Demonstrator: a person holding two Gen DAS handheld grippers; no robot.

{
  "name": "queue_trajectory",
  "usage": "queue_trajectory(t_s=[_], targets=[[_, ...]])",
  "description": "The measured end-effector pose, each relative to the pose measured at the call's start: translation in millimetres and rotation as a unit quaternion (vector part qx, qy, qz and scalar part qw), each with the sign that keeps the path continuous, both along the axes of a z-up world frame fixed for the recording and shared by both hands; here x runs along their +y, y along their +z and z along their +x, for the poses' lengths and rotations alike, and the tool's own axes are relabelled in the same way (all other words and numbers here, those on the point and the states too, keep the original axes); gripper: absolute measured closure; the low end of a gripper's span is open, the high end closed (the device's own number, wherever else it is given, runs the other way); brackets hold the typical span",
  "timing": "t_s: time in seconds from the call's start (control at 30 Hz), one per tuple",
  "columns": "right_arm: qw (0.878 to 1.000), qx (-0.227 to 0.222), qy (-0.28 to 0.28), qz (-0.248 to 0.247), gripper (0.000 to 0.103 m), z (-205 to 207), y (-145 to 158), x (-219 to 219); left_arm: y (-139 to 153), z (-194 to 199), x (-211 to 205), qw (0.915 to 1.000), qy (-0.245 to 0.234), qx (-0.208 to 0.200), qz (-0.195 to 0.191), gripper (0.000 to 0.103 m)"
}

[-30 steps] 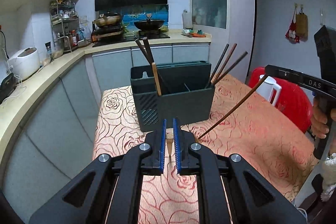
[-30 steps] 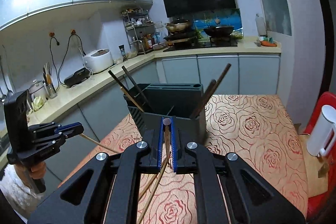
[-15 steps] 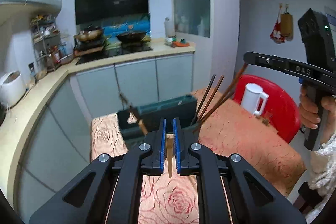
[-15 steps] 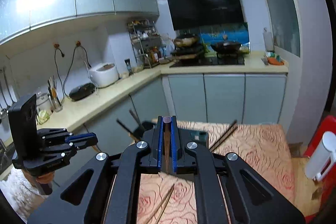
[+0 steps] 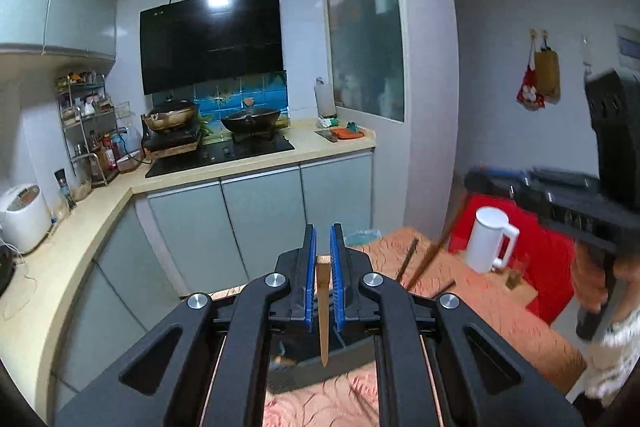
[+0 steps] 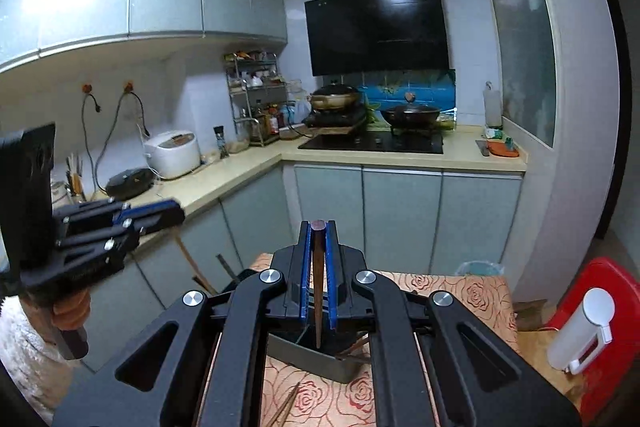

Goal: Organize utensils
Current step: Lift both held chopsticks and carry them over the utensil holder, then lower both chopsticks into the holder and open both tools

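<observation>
Left wrist view: the left gripper [image 5: 323,267] is pinching 1 light chopstick [image 5: 323,311] over the dark utensil holder [image 5: 320,367]; released off-centre, it could miss. Right wrist view: the right gripper [image 6: 318,263] is clamping 1 dark chopstick [image 6: 318,291] above the holder (2 loose chopsticks [image 6: 286,407] lying nearer).

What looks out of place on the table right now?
One loose chopstick lies flat on the rose-patterned tablecloth, in front of the dark utensil holder rather than inside it. Each claw, left and right, grips a chopstick pointing down over the holder.
</observation>
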State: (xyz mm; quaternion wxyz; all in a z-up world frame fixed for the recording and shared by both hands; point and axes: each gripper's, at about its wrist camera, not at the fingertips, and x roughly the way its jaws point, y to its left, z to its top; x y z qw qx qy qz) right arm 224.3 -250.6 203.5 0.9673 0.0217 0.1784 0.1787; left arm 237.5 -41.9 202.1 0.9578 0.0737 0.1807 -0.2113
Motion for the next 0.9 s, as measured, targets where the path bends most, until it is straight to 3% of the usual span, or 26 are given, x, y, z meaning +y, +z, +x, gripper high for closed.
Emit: queue_trajectory(t_s=[0.2, 0.53, 0.9], targets=[[1.000, 0.012, -0.013, -0.007, 0.096, 20, -11, 4, -19, 39, -10, 0.9997, 0.018, 0.011, -0.014, 0.096], [1.000, -0.003, -0.023, -0.014, 0.096, 39, -4, 8, -54, 71, -15, 0.9983, 0.045, 0.036, 0.004, 0.096], [0.997, 0.071, -0.022, -0.030, 0.096, 71, -61, 18, -91, 86, -9, 0.9948, 0.062, 0.081, -0.004, 0.096]])
